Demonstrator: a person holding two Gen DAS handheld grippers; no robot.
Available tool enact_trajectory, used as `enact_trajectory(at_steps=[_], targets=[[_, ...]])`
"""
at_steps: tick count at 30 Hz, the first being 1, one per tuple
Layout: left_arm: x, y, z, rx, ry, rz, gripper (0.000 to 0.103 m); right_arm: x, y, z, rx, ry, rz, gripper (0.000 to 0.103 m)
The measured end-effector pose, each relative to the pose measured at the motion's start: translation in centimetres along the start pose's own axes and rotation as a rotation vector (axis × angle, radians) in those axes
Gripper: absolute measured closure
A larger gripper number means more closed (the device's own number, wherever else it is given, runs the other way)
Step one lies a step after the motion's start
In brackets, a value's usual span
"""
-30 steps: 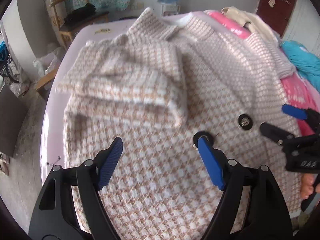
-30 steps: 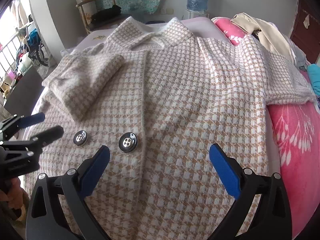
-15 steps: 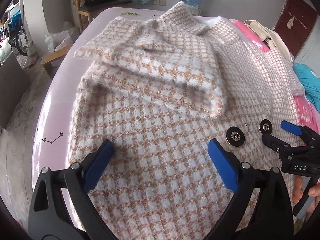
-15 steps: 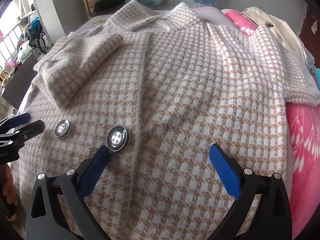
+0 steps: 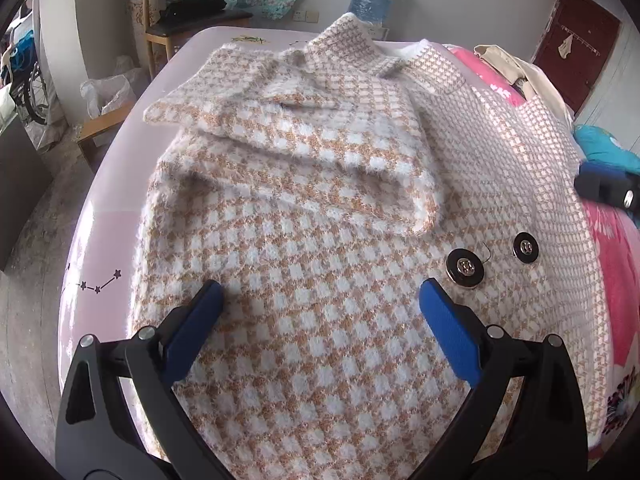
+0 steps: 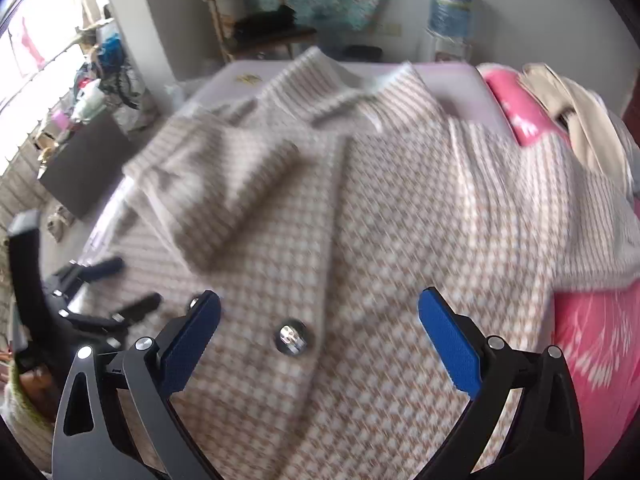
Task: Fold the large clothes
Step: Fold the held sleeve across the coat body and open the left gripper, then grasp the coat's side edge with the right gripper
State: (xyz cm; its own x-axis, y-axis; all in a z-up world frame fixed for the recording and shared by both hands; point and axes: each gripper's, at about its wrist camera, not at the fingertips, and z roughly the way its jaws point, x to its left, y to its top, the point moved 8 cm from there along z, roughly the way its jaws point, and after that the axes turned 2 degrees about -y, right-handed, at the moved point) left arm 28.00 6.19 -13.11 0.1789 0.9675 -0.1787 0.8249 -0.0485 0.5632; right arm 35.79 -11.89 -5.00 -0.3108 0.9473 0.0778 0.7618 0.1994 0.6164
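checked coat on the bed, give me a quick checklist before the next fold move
1. Left gripper empty: ok, its jaws have just been opening and stand wide over the fuzzy tan-and-white checked coat, nothing pinched.
2. Right gripper empty: ok, jaws wide, no cloth between the blue pads.
3. One sleeve folded across the coat's front: ok.
4. Other sleeve folded in: not ok, it lies spread out toward the pink floral bedding.
5. Two round black buttons clear of the pads: ok.
6. Coat's bottom hem flat: cannot tell, it lies below both views.
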Motion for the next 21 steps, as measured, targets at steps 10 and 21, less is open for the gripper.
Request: enact_trajectory(at_steps=[10, 21], targets=[[2.7, 0.0, -3.8, -0.049, -0.026, -0.121, 0.008, 14.9, 10.3, 7.6, 0.064, 0.256, -0.278, 0.014], [5.4, -1.3, -2.3, -0.020, 0.009, -0.211, 0.008, 21.4, 9.5, 17.1, 0.182, 0.126, -0.435, 0.042]])
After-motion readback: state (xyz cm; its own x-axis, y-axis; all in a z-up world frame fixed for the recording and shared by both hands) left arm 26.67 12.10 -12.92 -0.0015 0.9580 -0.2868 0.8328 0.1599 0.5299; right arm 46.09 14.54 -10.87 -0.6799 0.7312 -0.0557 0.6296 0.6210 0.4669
